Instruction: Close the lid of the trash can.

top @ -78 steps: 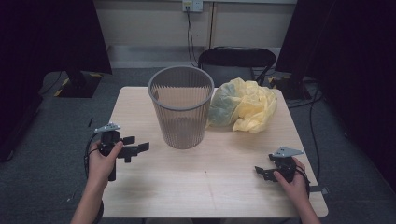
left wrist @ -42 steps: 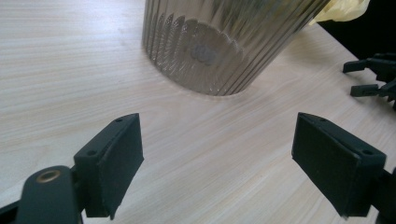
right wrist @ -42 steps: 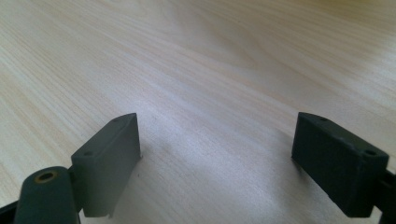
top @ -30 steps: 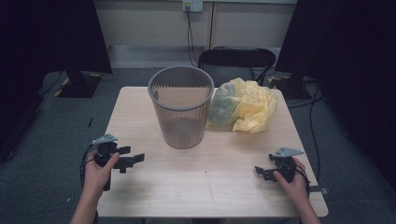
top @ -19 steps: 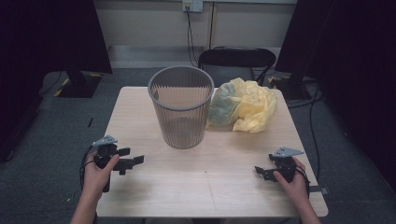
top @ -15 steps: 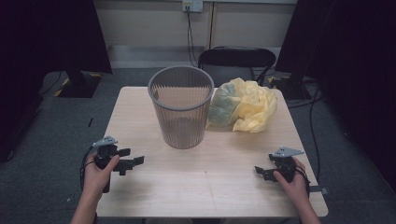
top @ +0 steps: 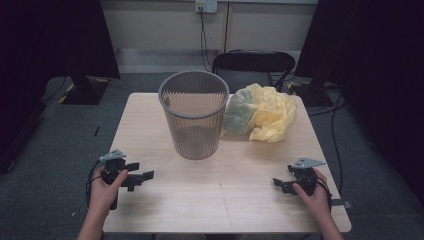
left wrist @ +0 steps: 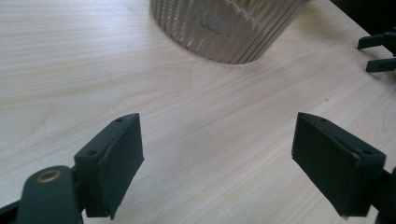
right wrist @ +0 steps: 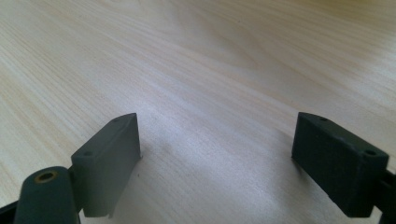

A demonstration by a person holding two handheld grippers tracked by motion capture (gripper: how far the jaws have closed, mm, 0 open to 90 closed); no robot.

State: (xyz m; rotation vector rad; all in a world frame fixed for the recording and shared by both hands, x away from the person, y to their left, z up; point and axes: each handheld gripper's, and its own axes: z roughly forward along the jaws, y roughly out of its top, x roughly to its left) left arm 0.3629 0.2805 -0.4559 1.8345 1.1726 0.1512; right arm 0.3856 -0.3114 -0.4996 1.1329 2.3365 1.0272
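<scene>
Nothing has been picked up yet. The left tool [top: 141,177] rests low at the near left edge of the surface [top: 240,200], its jaws spread wide and empty, pointed toward the mesh wastebasket [top: 194,114] that stands upright at the middle. The right tool [top: 278,183] sits at the near right edge, jaws likewise spread over bare wood. The crumpled yellow plastic bag [top: 261,112] lies just beside the wastebasket (apparently touching its right side), well apart from both tools. Judging from this, the whole job remains: reaching, gripping and moving the bag.
</scene>
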